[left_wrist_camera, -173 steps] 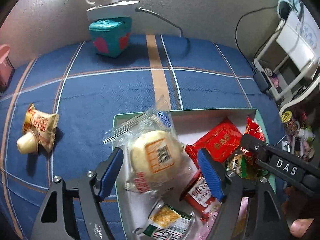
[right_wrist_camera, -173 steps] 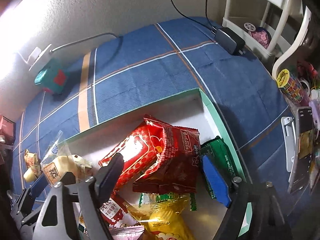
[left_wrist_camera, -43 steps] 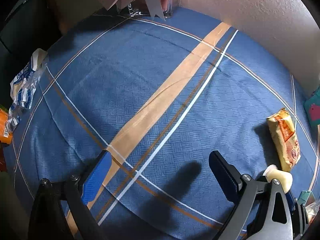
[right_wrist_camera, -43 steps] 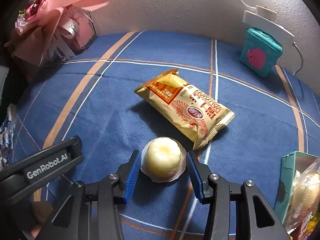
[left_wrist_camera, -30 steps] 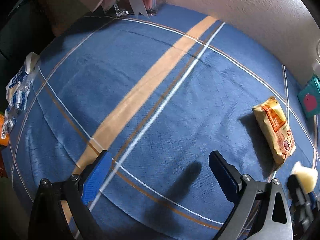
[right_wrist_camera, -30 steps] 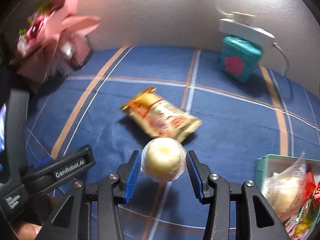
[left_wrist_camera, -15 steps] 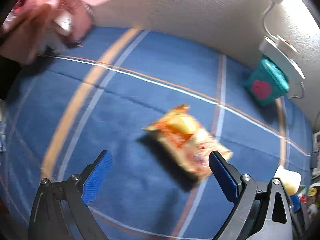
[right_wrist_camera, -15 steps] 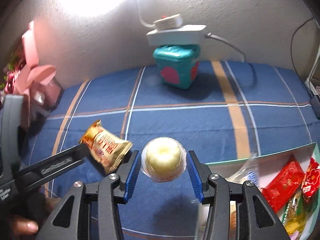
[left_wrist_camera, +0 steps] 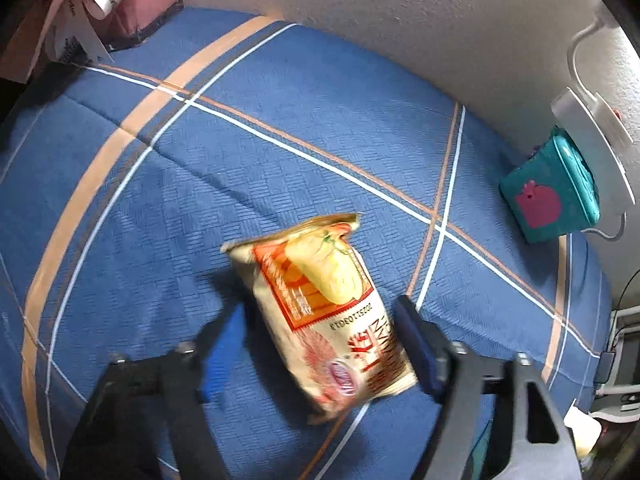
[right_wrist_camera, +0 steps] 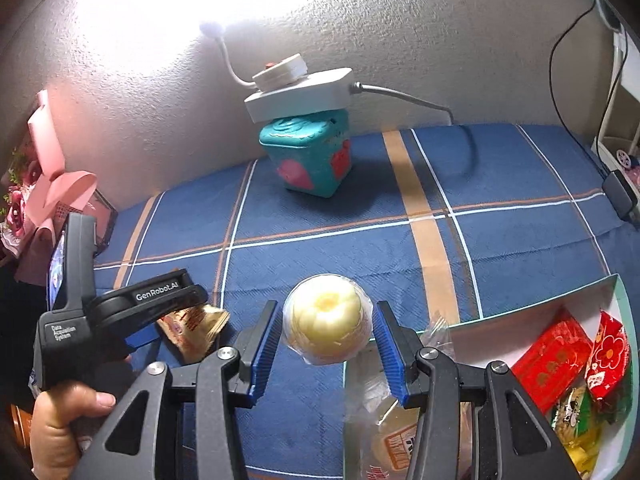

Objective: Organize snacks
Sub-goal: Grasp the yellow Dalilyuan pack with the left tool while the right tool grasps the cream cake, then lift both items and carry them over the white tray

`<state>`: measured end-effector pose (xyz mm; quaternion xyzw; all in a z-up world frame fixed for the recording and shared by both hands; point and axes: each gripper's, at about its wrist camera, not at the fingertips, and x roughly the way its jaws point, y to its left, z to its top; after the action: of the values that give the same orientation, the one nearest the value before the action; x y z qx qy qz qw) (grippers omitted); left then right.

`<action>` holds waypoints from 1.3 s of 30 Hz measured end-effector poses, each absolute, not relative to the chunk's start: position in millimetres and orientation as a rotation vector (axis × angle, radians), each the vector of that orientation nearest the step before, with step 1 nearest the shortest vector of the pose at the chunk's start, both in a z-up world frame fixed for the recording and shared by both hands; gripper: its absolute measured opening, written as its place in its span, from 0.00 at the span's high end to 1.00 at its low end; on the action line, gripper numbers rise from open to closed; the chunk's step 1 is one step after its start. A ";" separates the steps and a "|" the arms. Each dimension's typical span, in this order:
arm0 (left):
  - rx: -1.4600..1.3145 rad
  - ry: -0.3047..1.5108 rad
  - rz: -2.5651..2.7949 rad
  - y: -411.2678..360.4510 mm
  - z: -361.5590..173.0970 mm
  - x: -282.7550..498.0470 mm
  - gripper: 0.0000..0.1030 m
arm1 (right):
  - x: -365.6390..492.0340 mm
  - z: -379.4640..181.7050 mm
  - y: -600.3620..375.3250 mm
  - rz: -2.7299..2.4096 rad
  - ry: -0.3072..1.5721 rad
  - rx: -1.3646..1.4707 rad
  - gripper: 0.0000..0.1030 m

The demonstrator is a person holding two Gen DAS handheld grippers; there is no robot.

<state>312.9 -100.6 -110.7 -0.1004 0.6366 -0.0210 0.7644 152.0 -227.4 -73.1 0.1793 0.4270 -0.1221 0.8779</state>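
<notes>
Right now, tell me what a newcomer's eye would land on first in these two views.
First, the pale round jelly cup clamped in the right claw, held above the blue plaid cloth just left of the snack box. Next, the orange-and-cream snack packet lying on the cloth between the left claw's fingers, whose jaws have just been closing around it. Behind, a teal cube with pink shapes carries a white power strip against the wall.

The left gripper (left_wrist_camera: 320,344) is closing its jaws around the orange snack packet (left_wrist_camera: 324,312), no longer wide open, while the right gripper (right_wrist_camera: 326,344) is carrying the wrapped pastry (right_wrist_camera: 326,330) toward the snack box (right_wrist_camera: 622,360).
</notes>
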 end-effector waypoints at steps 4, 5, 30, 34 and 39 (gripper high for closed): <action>-0.224 1.382 -0.052 -96.0 -103.7 299.7 0.62 | 149.3 -73.4 -229.6 -0.258 0.901 0.377 0.52; -0.231 1.383 -0.056 -93.0 -101.7 294.7 0.62 | 148.7 -73.4 -229.9 -0.258 0.904 0.377 0.52; -0.212 1.237 -0.354 -134.6 7.5 130.6 0.64 | 30.4 3.7 -270.2 -0.354 0.897 0.428 0.52; -0.159 1.240 -0.409 -149.1 9.8 103.7 0.64 | -2.9 8.0 -290.8 -0.406 0.884 0.461 0.52; -0.088 1.263 -0.479 -170.6 6.3 77.8 0.64 | -42.0 -5.9 -311.3 -0.459 0.903 0.500 0.52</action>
<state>77.8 -170.6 6.3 -0.0408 0.5846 -0.2217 0.7794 -42.0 -311.3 -5.9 0.2368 0.4278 -0.2173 0.8448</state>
